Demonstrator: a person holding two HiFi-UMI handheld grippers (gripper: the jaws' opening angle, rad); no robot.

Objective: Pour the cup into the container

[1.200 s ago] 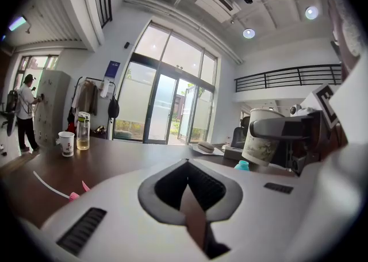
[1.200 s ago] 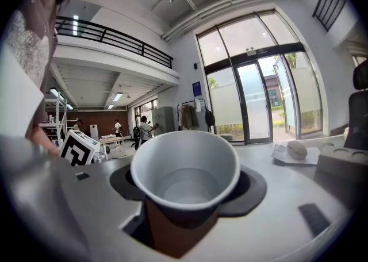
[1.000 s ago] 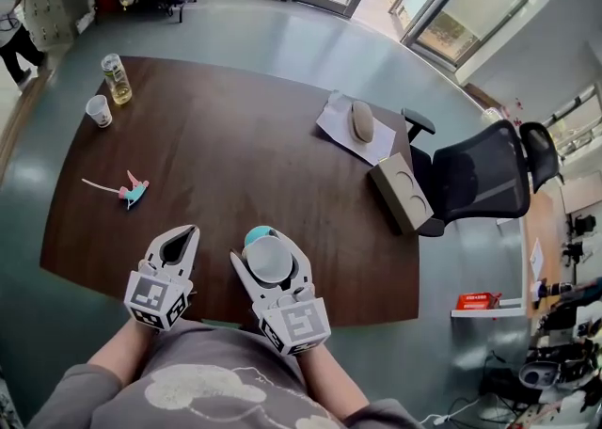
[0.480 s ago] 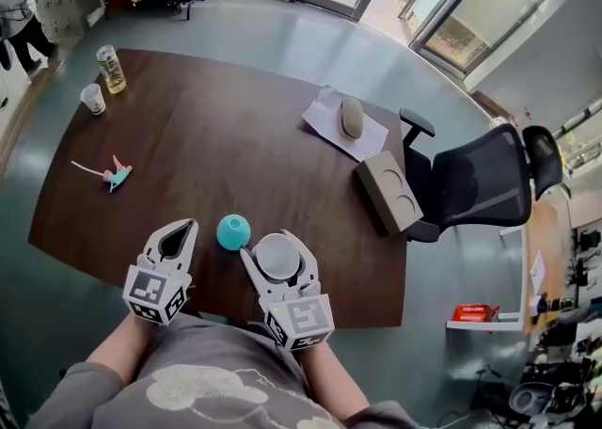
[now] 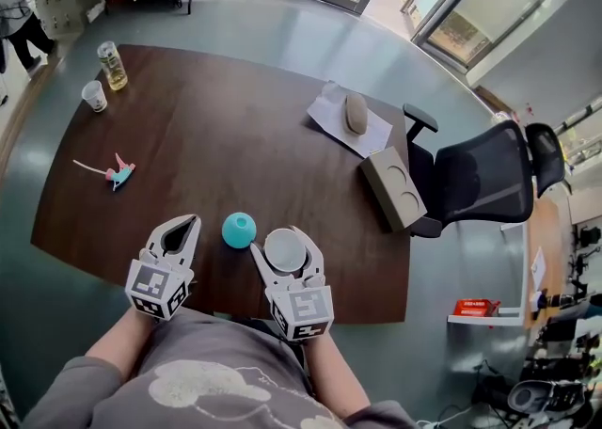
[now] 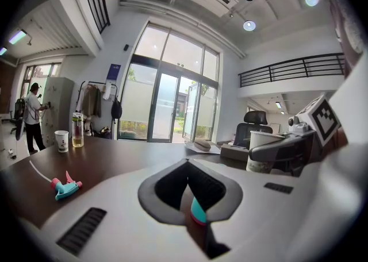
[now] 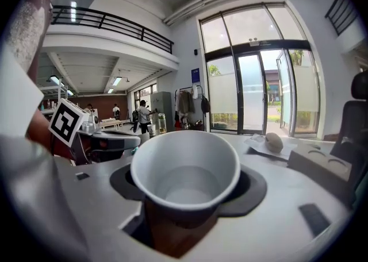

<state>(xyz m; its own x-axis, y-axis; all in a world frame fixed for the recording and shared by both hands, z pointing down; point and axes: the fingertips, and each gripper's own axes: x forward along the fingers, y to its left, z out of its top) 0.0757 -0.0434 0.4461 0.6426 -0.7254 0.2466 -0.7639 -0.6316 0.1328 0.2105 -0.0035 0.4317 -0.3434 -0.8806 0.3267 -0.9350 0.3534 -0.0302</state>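
Two grippers at the near table edge. Right gripper [image 5: 286,237]: jaws set part-way apart and clamped on the sides of a white paper cup [image 7: 185,166], which is upright, mouth up; the inside reads plain white, so any liquid in it cannot be made out. The cup sits just beside the small rounded teal container [image 5: 239,230], not touching it and not yet over it. Left gripper [image 5: 189,224]: on the container's other side, jaws closed tip to tip, nothing gripped.

Risks, as judged: the container looks small and round-bodied and nothing steadies it, so a nudge from the cup's rim or a jaw could roll it. A fast tilt could send the pour past its mouth onto the wood. A tighter squeeze could buckle the thin paper wall.

Surface: dark brown wooden table [image 5: 235,135], container near its front edge. Well beyond the container lie a pink-and-teal spray nozzle [image 5: 118,173], a second paper cup [image 5: 93,95], a bottle of yellowish liquid [image 5: 111,65], a cardboard box [image 5: 395,194] and a black mesh office chair [image 5: 480,173]. The floor is grey and glass doors stand farthest off.
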